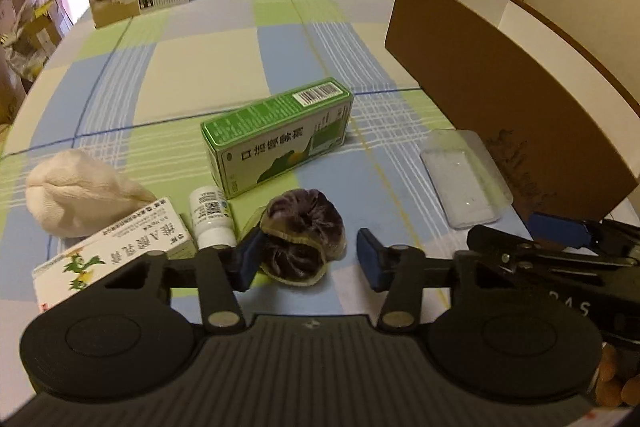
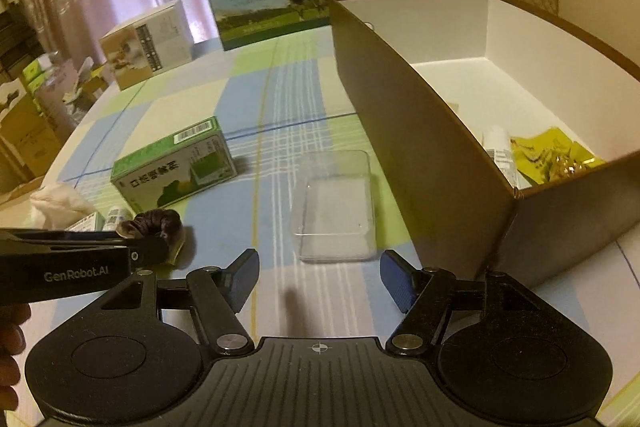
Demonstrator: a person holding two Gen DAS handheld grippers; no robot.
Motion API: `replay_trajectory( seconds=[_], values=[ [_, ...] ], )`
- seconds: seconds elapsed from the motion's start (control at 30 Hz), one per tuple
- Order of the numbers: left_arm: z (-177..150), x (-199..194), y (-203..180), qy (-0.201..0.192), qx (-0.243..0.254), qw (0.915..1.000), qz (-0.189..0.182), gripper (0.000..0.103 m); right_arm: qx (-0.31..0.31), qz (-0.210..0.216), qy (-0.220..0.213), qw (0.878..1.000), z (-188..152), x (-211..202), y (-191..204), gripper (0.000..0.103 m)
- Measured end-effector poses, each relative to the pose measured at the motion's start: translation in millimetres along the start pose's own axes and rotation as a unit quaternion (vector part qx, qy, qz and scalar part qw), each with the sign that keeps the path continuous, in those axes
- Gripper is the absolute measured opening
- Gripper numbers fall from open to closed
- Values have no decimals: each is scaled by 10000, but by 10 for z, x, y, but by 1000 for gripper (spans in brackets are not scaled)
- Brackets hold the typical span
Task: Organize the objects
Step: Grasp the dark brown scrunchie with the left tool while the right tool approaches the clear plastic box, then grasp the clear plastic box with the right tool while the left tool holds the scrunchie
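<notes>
Lower centre of the left view: dark scrunchie (image 1: 300, 239) between the down-tilted left gripper (image 1: 310, 261), left pad touching, right pad apart. Right gripper (image 2: 320, 277), parted and empty, hovers before the clear lid (image 2: 336, 207).

My left wrist camera looks steeply down, close over the near checked tablecloth (image 1: 192, 75). My right wrist camera sits to its right, facing the far curtains. Both share the green carton (image 1: 276, 135) (image 2: 172, 163) and brown box (image 1: 500, 87) (image 2: 420, 147).
</notes>
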State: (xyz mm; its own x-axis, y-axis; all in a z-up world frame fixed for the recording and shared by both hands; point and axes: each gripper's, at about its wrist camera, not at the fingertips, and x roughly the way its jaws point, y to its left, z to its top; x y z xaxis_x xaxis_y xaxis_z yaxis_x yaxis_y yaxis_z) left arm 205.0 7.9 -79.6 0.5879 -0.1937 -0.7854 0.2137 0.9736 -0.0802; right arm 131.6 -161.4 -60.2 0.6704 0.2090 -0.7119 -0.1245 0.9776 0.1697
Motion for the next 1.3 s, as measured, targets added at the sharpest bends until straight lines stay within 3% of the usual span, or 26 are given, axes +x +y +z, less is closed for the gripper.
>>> replay_trajectory(
  seconds=[0.1, 0.17, 0.27, 0.4, 0.67, 0.77, 0.9, 0.97, 1.03, 1.3],
  values=[
    [7, 60, 7, 42, 2, 10000, -14, 36, 118, -67, -57, 9999, -14, 9, 20, 65],
    [8, 93, 17, 92, -12, 10000, -27, 17, 168, -126, -151, 9997, -22, -1, 58, 65],
    [6, 114, 51, 148, -94, 9998, -61, 14, 172, -381, -310, 9986, -17, 6, 139, 65],
    [15, 103, 87, 106, -120, 9999, -6, 12, 274, -807, -286, 9960, -21, 123, 202, 65],
    [39, 139, 158, 116, -321, 9994, 23, 12, 488, -1136, -440, 9914, -57, 264, 239, 65],
    [41, 140, 175, 119, -374, 9992, 22, 12, 605, -1062, -423, 9916, -50, 296, 268, 65],
    [38, 137, 192, 124, -413, 9991, 25, 12, 387, -1235, -594, 9898, -19, 356, 334, 65],
    [36, 133, 197, 124, -427, 9990, 20, 12, 400, -1186, -552, 9906, -2, 414, 320, 65],
    [32, 134, 195, 125, -414, 9991, 26, 12, 243, -1231, -481, 9909, -11, 451, 329, 52],
    [17, 125, 160, 145, -312, 9994, 65, 12, -120, -781, -176, 9967, -82, 318, 303, 52]
  ],
)
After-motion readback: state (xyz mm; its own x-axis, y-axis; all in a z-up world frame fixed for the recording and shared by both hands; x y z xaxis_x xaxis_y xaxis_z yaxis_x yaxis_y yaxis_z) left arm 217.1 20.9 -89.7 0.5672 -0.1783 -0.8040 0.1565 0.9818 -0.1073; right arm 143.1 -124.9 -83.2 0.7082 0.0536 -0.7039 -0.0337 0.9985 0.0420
